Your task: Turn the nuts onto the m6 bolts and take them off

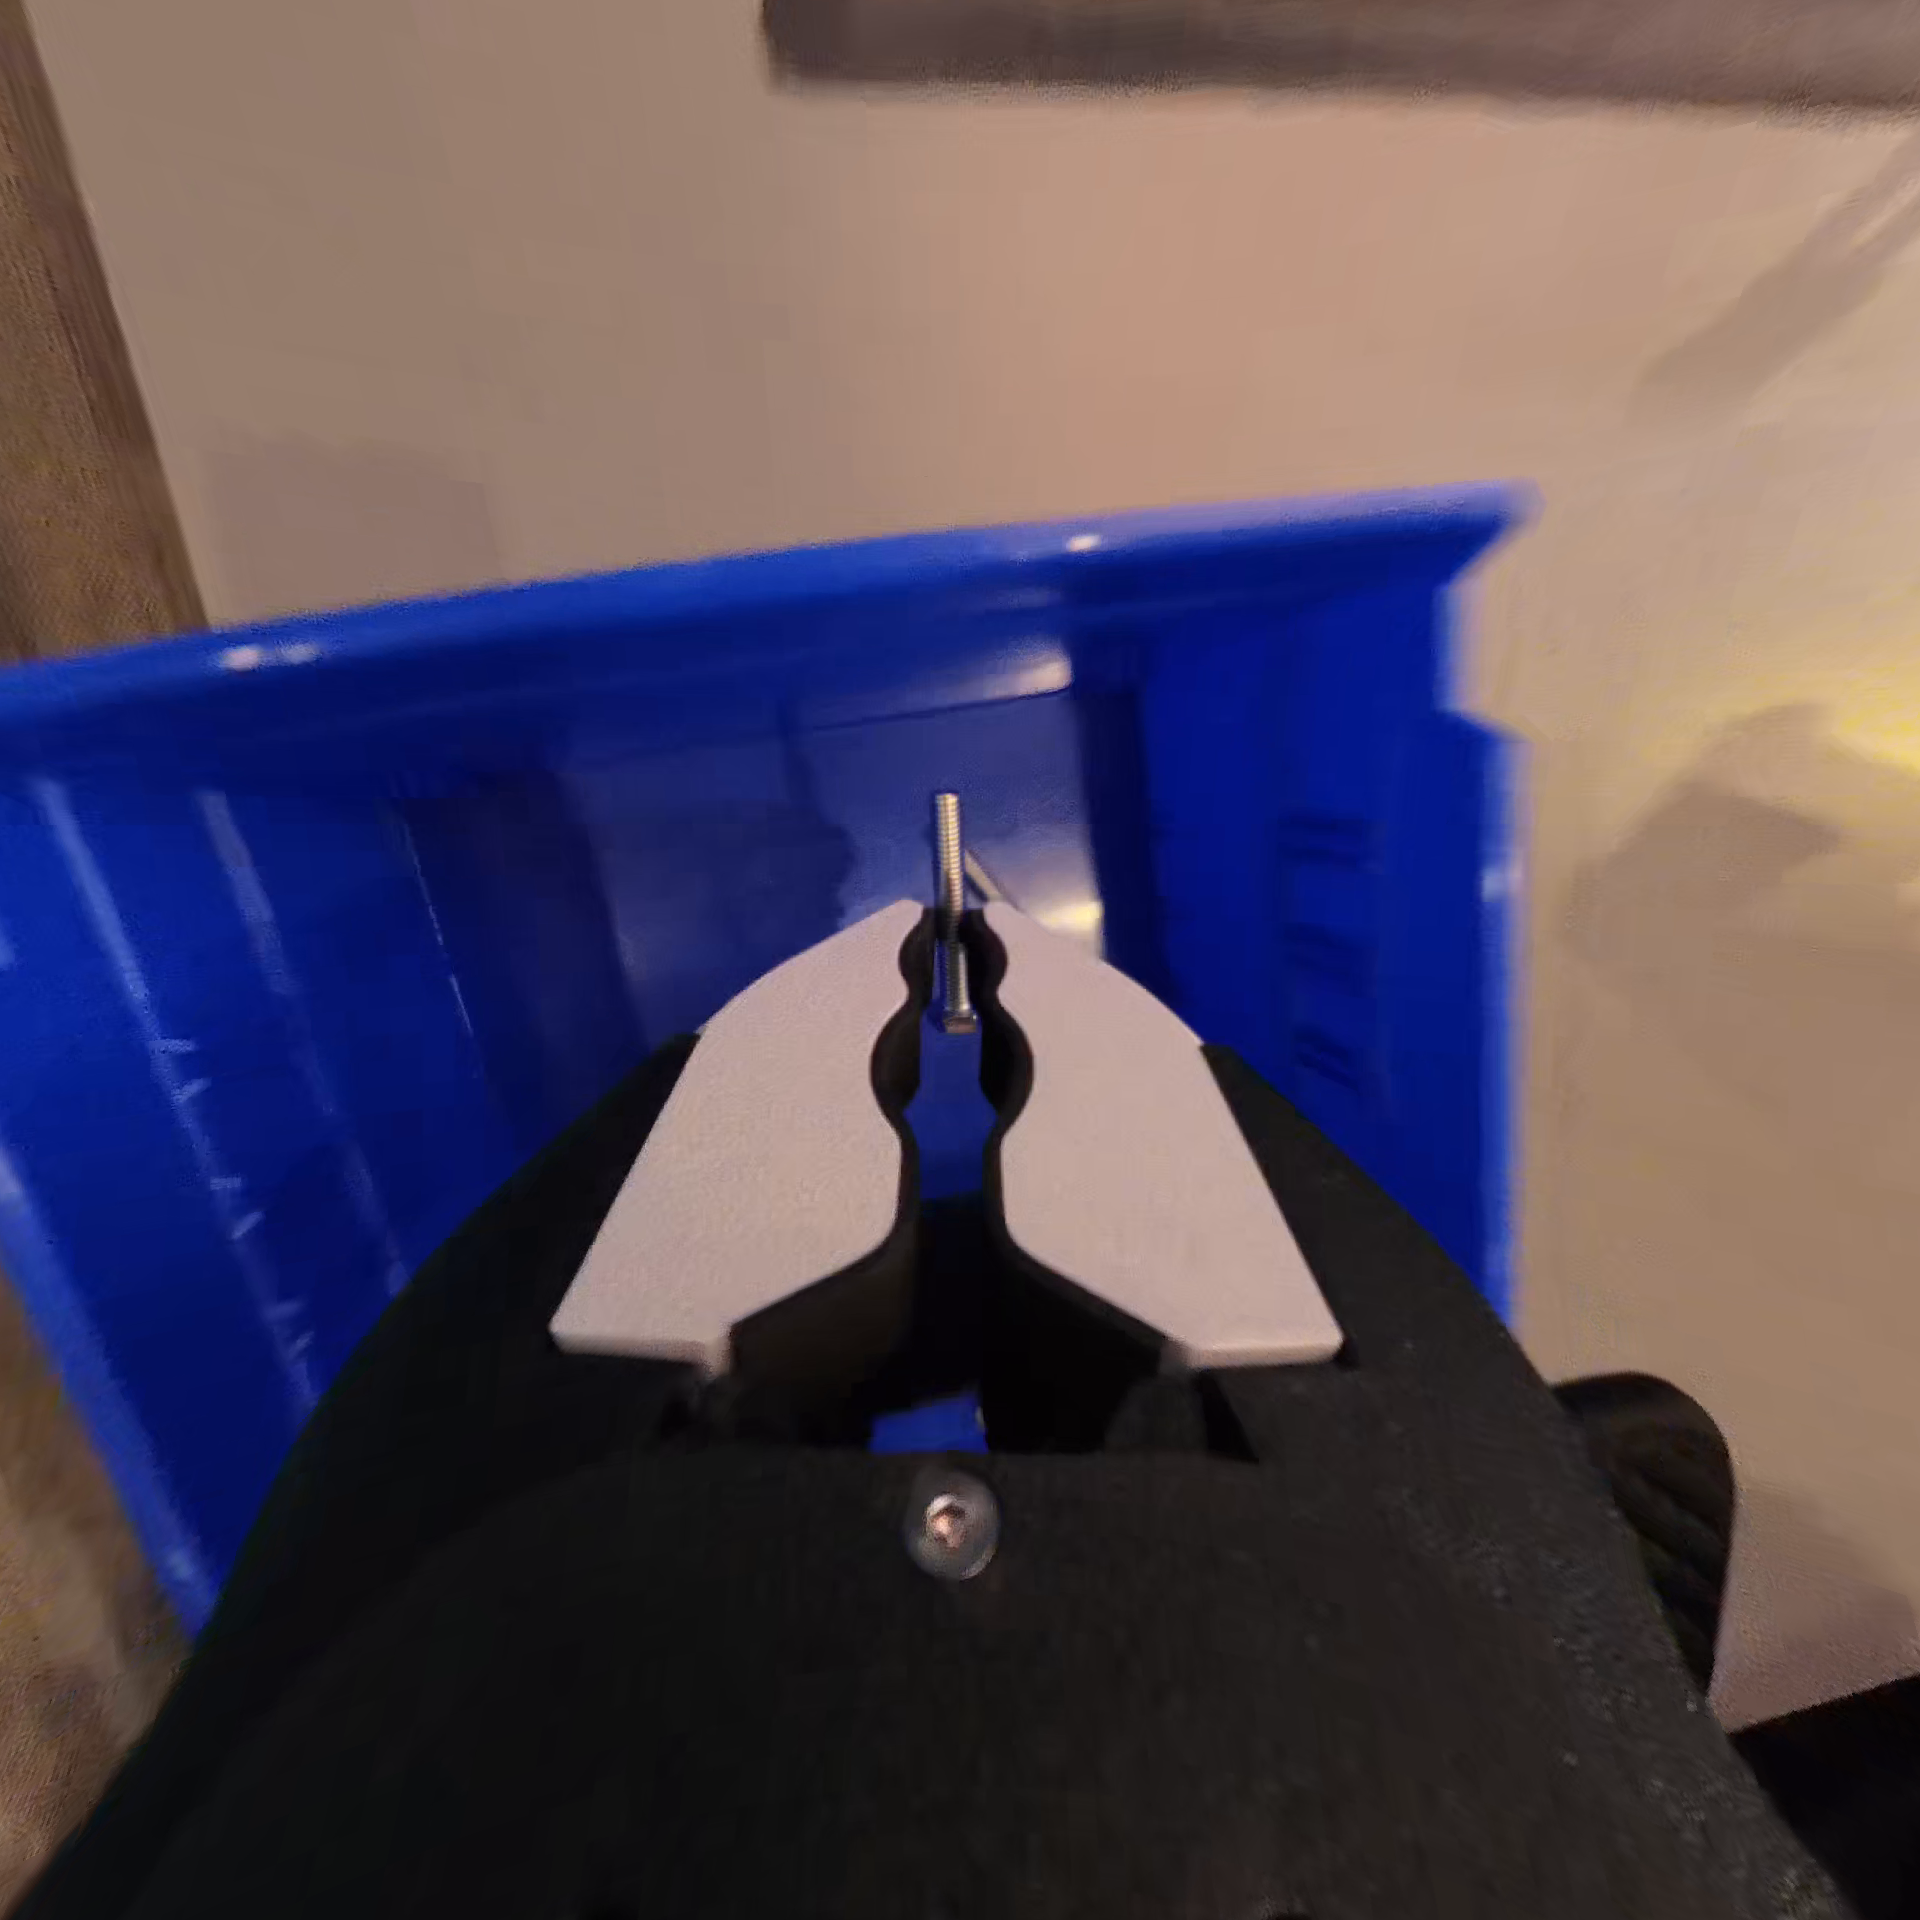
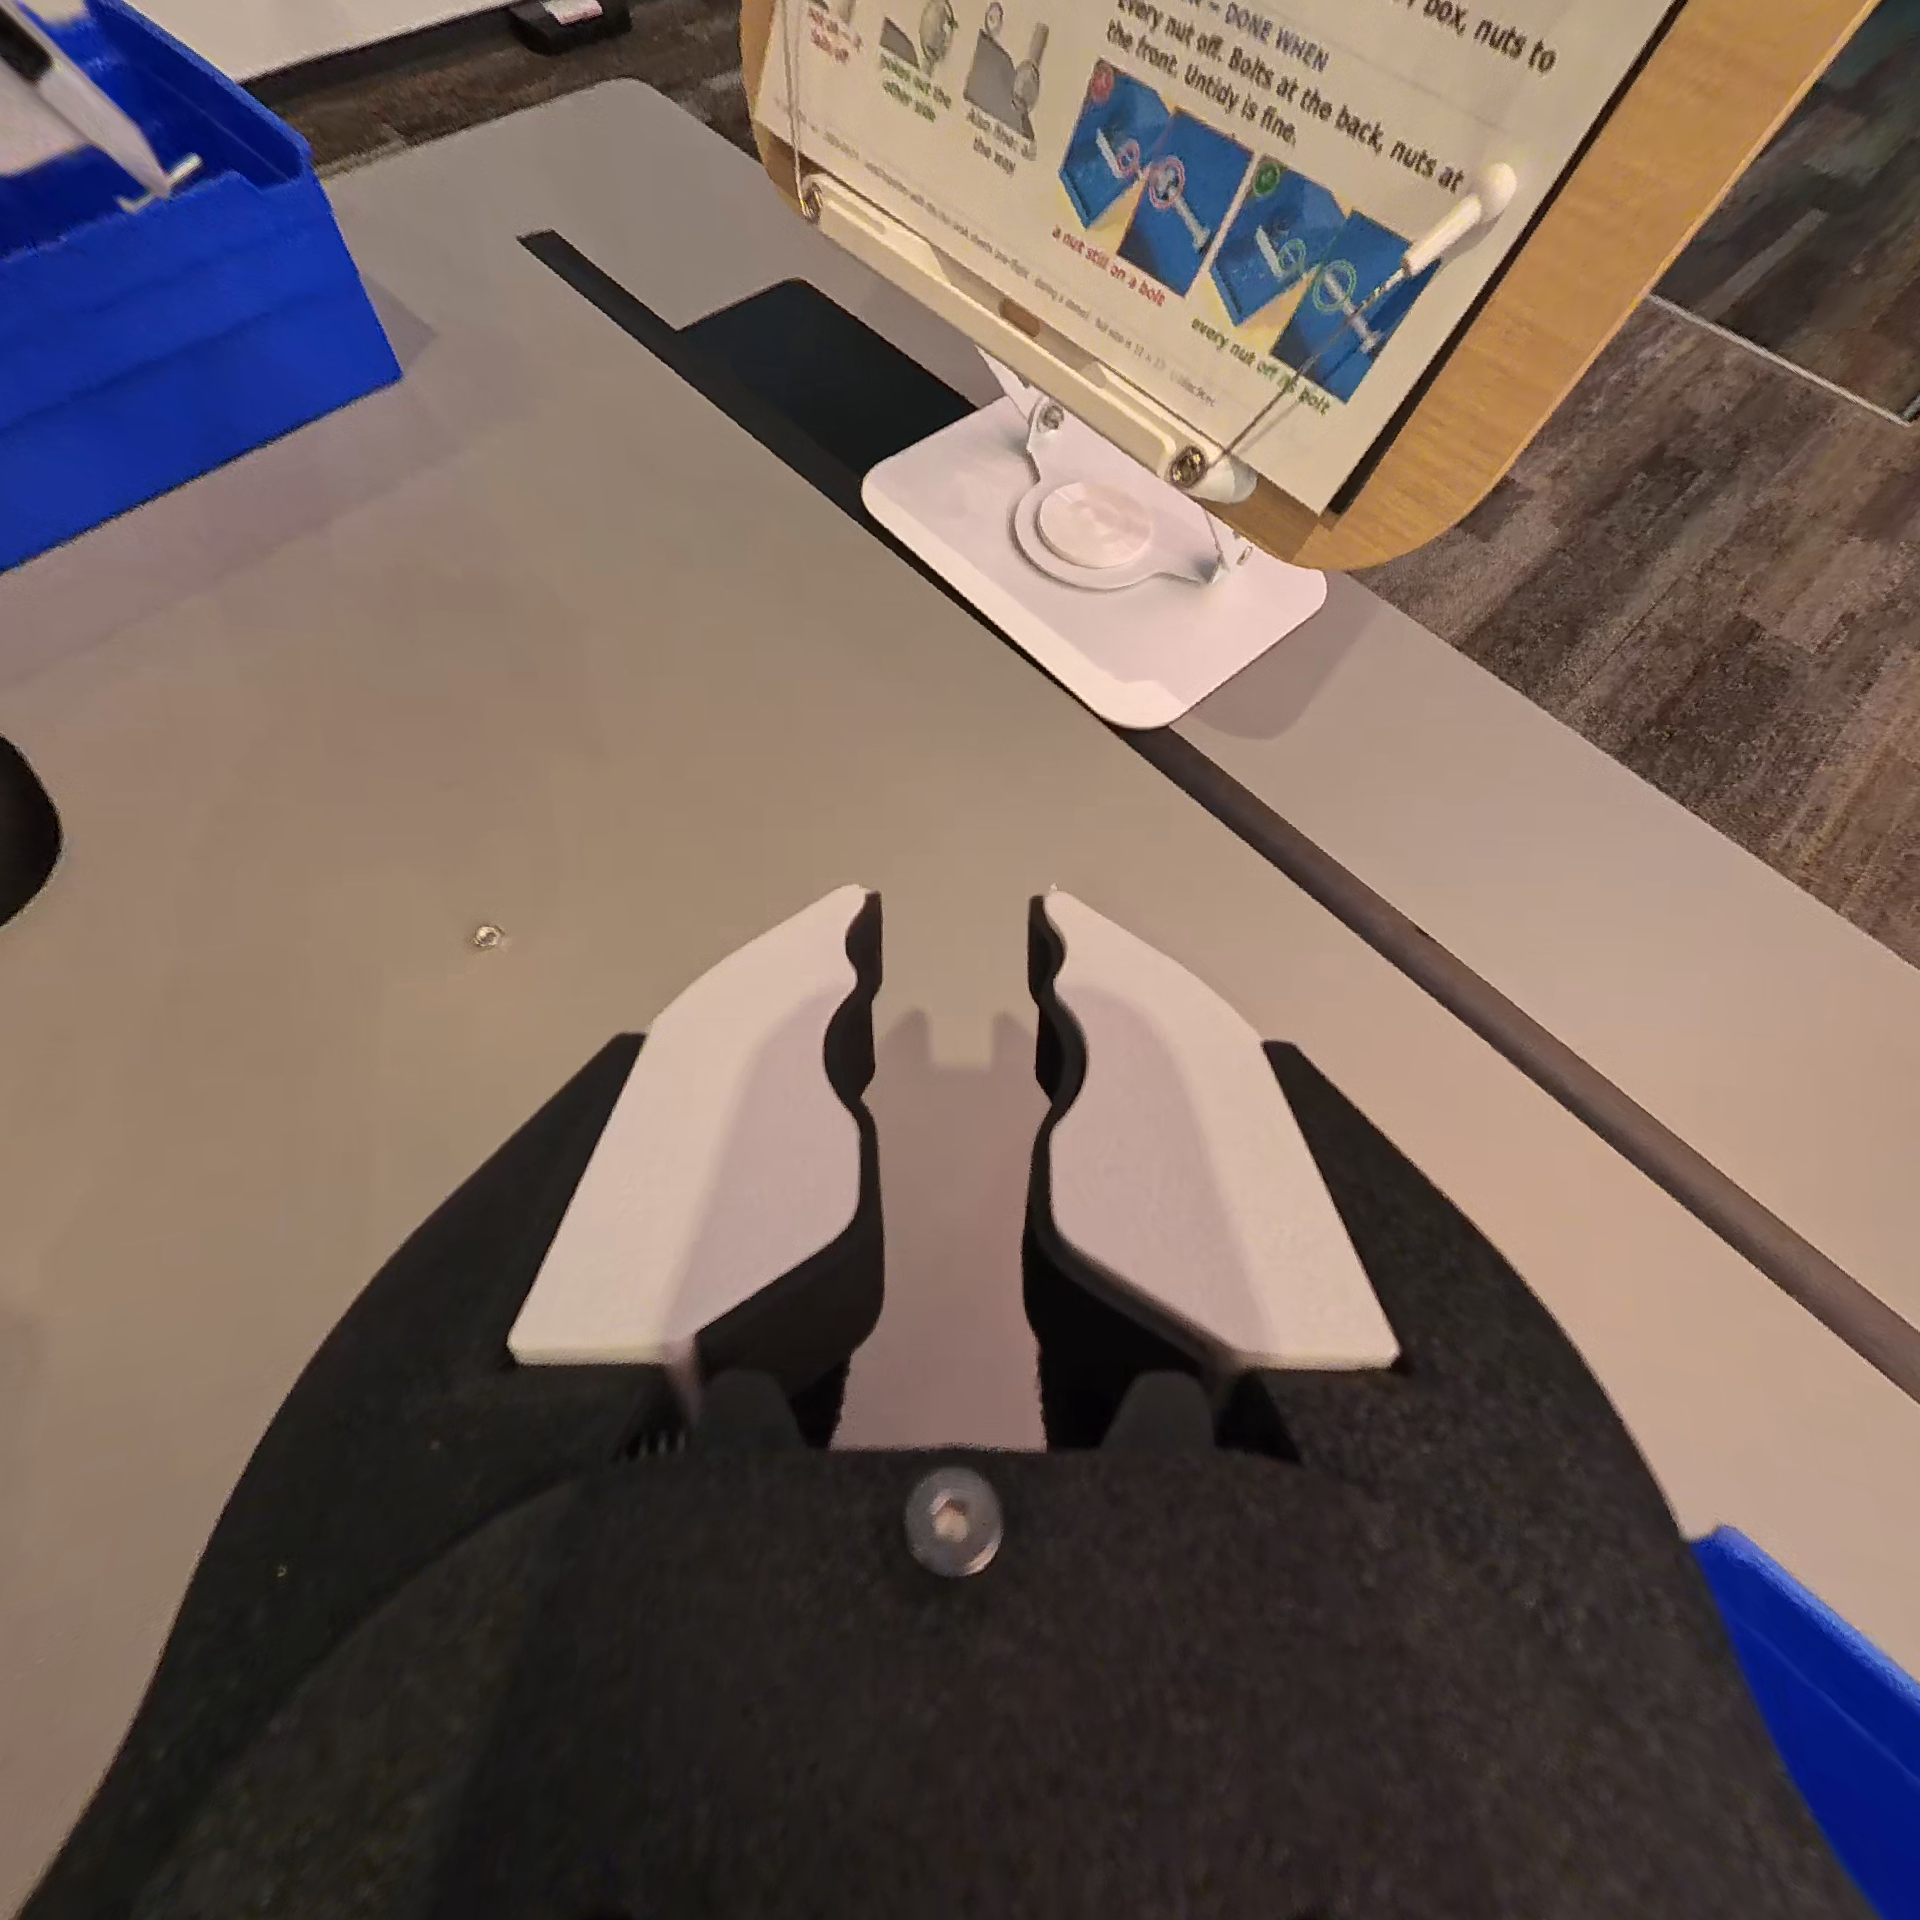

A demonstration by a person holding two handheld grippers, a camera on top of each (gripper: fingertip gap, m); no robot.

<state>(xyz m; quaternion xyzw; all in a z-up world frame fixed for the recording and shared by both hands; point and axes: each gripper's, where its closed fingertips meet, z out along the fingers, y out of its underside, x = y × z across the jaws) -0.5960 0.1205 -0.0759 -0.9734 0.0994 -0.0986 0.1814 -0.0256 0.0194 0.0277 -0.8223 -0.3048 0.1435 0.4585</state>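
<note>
One bolt is pinched upright between the tips of the left gripper, head down near the 6 o'clock end, bare threaded shank sticking out toward 12. No nut shows on it. Behind it sits the blue bin, whose inner wall fills the view from 9 to 3 o'clock; a second pale sliver at about 1 o'clock of the bolt may be another bolt, but it's too blurred to tell.

Handling, as a guess: small steel, so light, stiff, not fragile, but smooth & round, thus apt to roll or twist in the grip. Best hold is low on the shank by the head, as now, leaving the free end clear for a nut. Threads are fine, so a nut prob. needs to start square or it'll cross-thread.

In the right wrist view, one nut lies flat on the grey table, at roughly 10 o'clock of the right gripper. That gripper hangs over the table w/ fingers moderately apart and nothing between them. The nut is tiny & low, so likely fiddly to pick up: pinch across two flats.

Farther out: the blue bin at 10–11 o'clock w/ the left gripper reaching into it, and an instruction card on a white stand at 1 o'clock.
</note>
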